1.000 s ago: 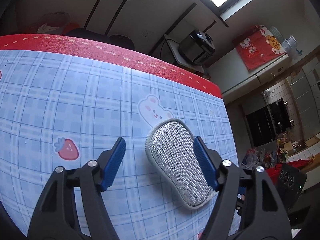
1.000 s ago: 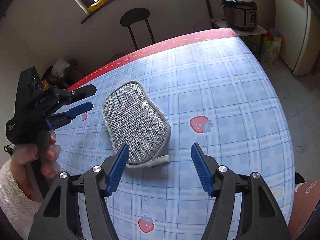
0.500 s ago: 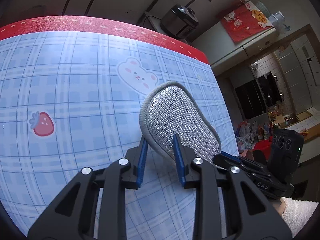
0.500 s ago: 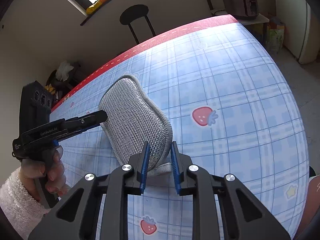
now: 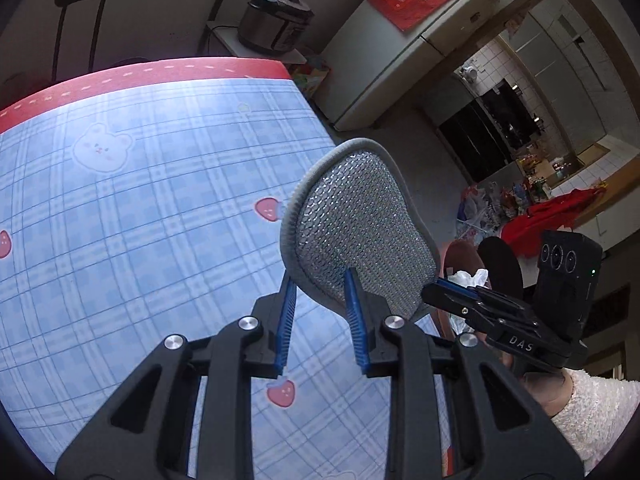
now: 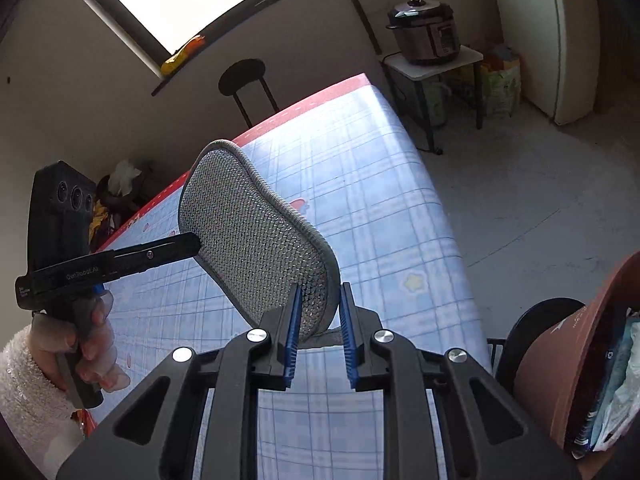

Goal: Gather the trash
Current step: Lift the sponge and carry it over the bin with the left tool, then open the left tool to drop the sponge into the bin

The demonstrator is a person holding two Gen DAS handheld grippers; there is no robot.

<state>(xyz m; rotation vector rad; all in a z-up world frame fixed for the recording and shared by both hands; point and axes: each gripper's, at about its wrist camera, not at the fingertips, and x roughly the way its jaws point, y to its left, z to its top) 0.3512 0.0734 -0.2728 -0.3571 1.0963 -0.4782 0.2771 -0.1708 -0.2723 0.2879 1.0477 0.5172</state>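
Note:
A silver mesh scouring pad [image 5: 356, 224] with a grey rim is held in the air above the table's right edge, tilted up. My left gripper [image 5: 320, 284] is shut on its near edge. My right gripper [image 6: 319, 295] is shut on the pad [image 6: 252, 232] at its other end. The left gripper also shows in the right wrist view [image 6: 176, 248], touching the pad's side. The right gripper shows in the left wrist view [image 5: 444, 292] at the pad's lower right. A brown trash bin [image 6: 560, 360] with bags inside stands at the lower right, beside the table.
The table [image 5: 140, 240] has a blue plaid cloth with strawberries and a red far border. A black stool [image 6: 244, 80] stands behind it. A pressure cooker [image 6: 424, 28] sits on a small side table. A fridge [image 5: 400, 56] stands by the wall.
Both grippers closed on the pad and have lifted it off the table. It has moved to the right, towards the table's edge and the bin.

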